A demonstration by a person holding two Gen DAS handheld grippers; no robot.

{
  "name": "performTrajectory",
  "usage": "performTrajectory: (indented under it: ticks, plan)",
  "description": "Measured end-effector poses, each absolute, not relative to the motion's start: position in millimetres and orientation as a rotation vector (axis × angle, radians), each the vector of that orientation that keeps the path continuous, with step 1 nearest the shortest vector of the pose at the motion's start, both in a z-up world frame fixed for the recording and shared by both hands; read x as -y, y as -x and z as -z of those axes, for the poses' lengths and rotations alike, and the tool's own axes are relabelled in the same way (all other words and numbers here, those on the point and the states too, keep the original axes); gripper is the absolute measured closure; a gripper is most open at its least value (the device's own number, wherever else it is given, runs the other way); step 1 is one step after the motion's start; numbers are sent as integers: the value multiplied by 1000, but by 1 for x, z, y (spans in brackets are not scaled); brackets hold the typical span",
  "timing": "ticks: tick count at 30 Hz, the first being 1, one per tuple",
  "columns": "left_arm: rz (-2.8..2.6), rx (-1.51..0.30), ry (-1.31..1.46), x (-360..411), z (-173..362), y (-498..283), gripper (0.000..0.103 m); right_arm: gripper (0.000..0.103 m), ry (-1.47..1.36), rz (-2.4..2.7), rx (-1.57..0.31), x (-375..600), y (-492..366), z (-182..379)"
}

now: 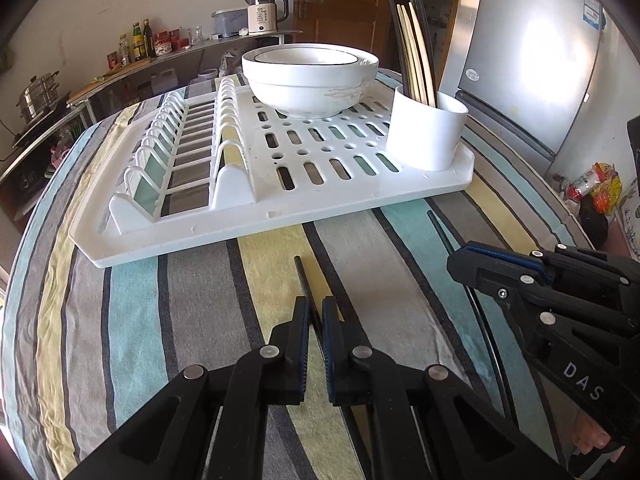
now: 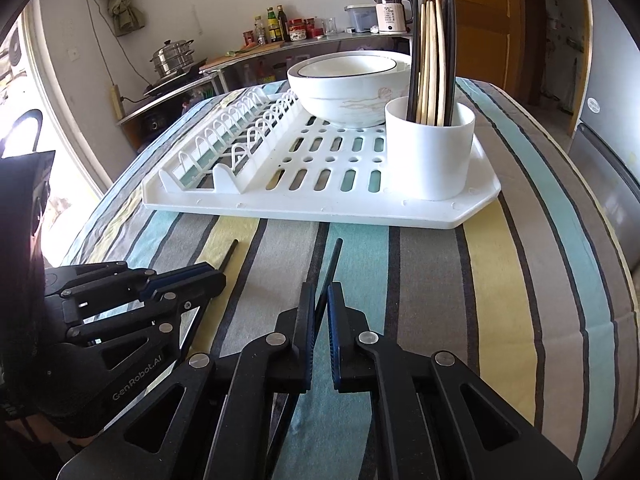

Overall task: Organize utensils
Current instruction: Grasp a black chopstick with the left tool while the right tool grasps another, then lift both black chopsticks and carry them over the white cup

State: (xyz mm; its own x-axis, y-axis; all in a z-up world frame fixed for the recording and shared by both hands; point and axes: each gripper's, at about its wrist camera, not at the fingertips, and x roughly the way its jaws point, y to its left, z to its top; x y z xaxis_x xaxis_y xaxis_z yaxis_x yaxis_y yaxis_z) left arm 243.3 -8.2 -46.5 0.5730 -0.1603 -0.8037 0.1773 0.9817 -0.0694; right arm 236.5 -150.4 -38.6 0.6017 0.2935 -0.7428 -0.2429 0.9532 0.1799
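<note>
I see both grippers pitched down over table: left gripper (image 1: 316, 312) jaws clamp black chopstick (image 1: 301, 276); right gripper (image 2: 321, 300) jaws clamp second black chopstick (image 2: 335, 258).

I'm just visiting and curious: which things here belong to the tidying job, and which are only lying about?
Job: black chopstick in left gripper; black chopstick in right gripper; white holder cup; drying rack.
Lying about: bowls; kettle; steamer pot; fridge.
</note>
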Motion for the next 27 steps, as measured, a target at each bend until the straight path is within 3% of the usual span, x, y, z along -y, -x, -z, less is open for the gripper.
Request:
performTrajectory:
  ticks: [27]
  plan:
    - [292, -625, 99, -17, -94, -174, 99, 99, -142, -331, -547, 193, -165, -76]
